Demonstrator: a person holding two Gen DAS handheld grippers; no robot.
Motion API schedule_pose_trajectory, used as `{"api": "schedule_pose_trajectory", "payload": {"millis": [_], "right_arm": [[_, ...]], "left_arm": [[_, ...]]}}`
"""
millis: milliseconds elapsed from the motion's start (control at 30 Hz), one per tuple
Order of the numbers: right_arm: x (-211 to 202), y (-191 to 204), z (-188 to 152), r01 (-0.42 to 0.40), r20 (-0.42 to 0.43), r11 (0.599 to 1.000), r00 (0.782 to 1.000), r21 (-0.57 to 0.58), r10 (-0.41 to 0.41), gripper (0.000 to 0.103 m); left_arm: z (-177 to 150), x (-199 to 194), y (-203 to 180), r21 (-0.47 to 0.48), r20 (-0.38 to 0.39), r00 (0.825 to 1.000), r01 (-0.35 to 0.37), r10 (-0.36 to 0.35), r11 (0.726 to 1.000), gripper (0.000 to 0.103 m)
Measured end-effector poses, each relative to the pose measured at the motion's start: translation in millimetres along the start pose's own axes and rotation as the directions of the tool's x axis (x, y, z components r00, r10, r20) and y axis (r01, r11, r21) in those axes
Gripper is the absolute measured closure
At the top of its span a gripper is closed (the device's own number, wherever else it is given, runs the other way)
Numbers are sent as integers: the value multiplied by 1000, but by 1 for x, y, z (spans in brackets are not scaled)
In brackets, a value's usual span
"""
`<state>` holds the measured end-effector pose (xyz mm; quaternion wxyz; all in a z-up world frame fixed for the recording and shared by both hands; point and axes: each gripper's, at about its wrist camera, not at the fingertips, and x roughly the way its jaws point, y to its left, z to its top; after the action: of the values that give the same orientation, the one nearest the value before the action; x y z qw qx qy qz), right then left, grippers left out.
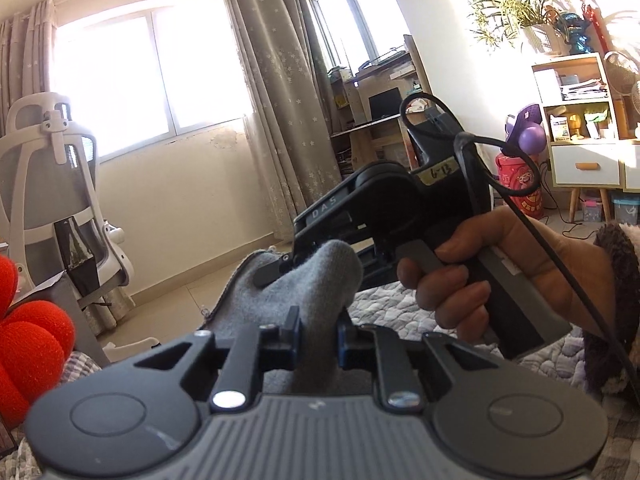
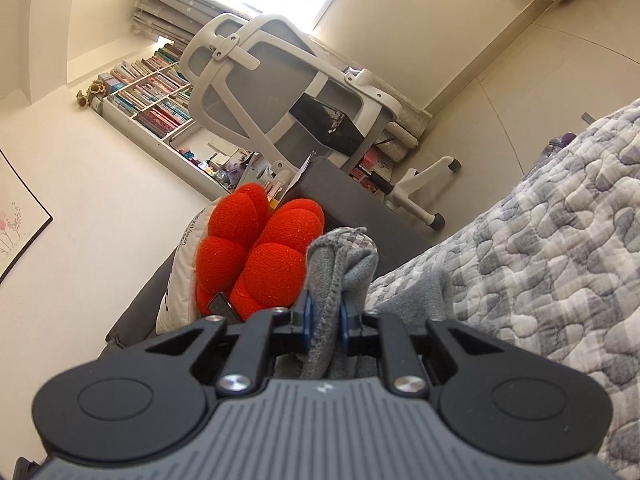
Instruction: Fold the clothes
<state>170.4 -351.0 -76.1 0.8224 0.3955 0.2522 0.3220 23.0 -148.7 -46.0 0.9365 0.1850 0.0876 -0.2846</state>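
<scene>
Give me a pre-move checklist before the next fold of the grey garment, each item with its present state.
1. Left tool shut on the grey garment: ok.
2. Right tool shut on the same garment, hem edge between its fingers: ok.
3. Both tools clear of each other: ok, though close in the left wrist view.
4. Quilted bedspread free for laying down: ok where visible.
5. Garment hanging flat, no twist: cannot tell.
6. Cable clear of the fabric: ok.

Blown-out window [image 1: 132, 76] glare, sunlit walls, fisheye-warped edges
</scene>
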Motion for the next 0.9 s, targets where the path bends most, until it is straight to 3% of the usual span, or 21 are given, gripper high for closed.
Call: {"api": "schedule_pose_trajectory", "payload": {"millis": [400, 633, 833, 900], "right_arm": [[-19, -15, 0, 71, -2, 997, 997, 11, -71, 86], [-15, -23, -6, 162, -31, 987, 986, -18, -163, 86], [-16, -21, -10, 200, -18, 979, 979, -42, -201, 86], [-16, -17, -11, 214, -9, 976, 977, -53, -214, 79]], "left_arm": [[-5, 12, -18, 50, -44, 997, 58, -56, 997, 86], [-14, 24, -27, 74, -84, 993, 92, -86, 993, 85], [-14, 25, -29, 90, -91, 991, 110, -101, 990, 80], [-14, 24, -31, 97, -90, 990, 113, -104, 989, 75]]}}
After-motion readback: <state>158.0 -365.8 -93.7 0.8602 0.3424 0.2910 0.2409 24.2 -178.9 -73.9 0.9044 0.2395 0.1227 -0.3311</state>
